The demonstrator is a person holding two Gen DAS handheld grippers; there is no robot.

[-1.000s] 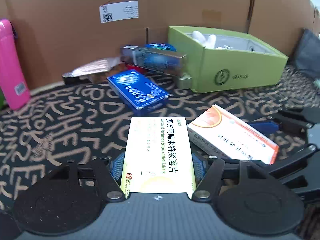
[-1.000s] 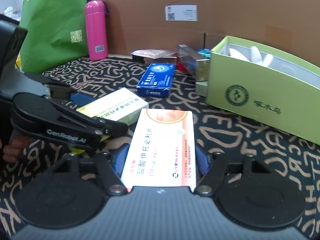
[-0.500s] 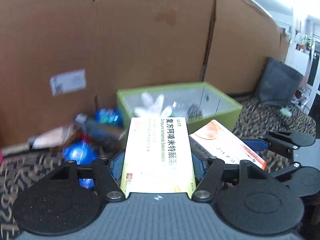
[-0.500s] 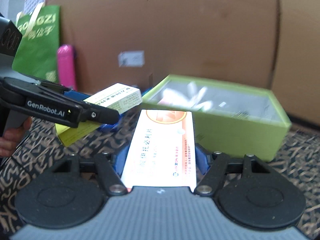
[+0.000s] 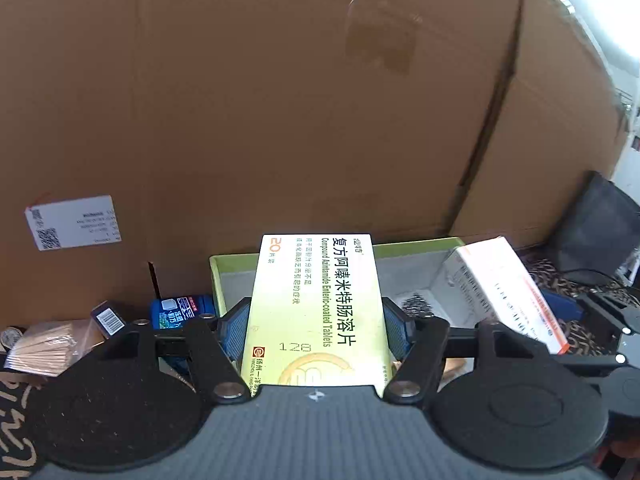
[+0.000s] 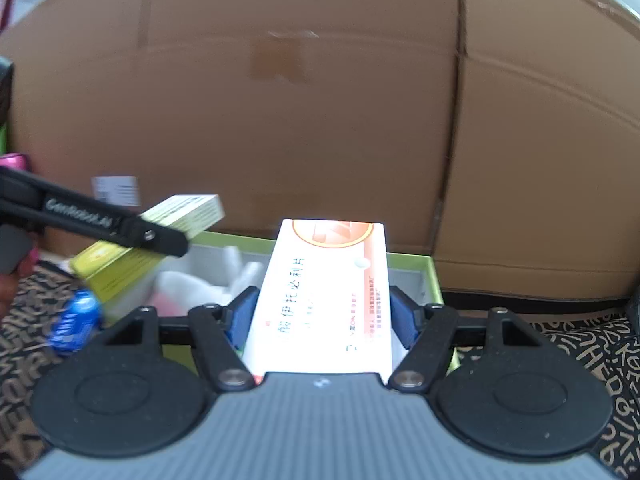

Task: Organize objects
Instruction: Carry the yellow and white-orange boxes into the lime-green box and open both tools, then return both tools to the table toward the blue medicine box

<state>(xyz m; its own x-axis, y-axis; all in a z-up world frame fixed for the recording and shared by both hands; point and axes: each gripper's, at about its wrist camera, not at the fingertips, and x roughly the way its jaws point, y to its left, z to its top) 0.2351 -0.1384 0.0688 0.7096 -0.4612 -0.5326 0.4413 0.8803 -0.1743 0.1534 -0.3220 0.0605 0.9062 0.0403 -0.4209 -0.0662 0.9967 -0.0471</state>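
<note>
Between the blue pads of the left gripper [image 5: 316, 324] sat a yellow-green tablet box [image 5: 316, 308], pinched flat-side up w/ its far end poking out over the green bin [image 5: 234, 266]. Its near end was cut off by the gripper body, so the lower print was lost. Right gripper [image 6: 322, 316] likewise clamped a white-and-orange medicine box [image 6: 326, 300], pads pressed on both long edges, far end reaching over the same bin [image 6: 434, 276]. Glare washed out most of that box's top face; text only partly readable.

Both boxes showed in each other's view: in the left wrist view the white-and-orange box [image 5: 508, 292] hung at right, tilted, over the bin's right part; in the right wrist view the yellow-green box [image 6: 160, 240] hung at left, blurred, w/ the black arm of the left gripper [image 6: 120, 226] across it. A bit of the person's hand [image 6: 10, 284] peeked in at the far left edge, mostly cut off.

Bin contents were hard to read: pale soft shapes [image 6: 208, 280] inside, maybe gloves, plus a dark speckled patch [image 5: 418, 304]. Much of the bin's interior was hidden behind the two boxes.

Left of the bin, on the patterned cloth [image 6: 576, 344], lay a blue pack [image 5: 180, 310], a small barcoded item [image 5: 108, 318] and a clear-wrapped bundle [image 5: 44, 348], all partly hidden by gripper parts. Cardboard wall [image 5: 280, 100] w/ a white shipping label [image 5: 74, 222] filled the far side. A pink bottle [image 6: 14, 160] was barely visible at left, a dark bag [image 5: 596, 228] at far right.
</note>
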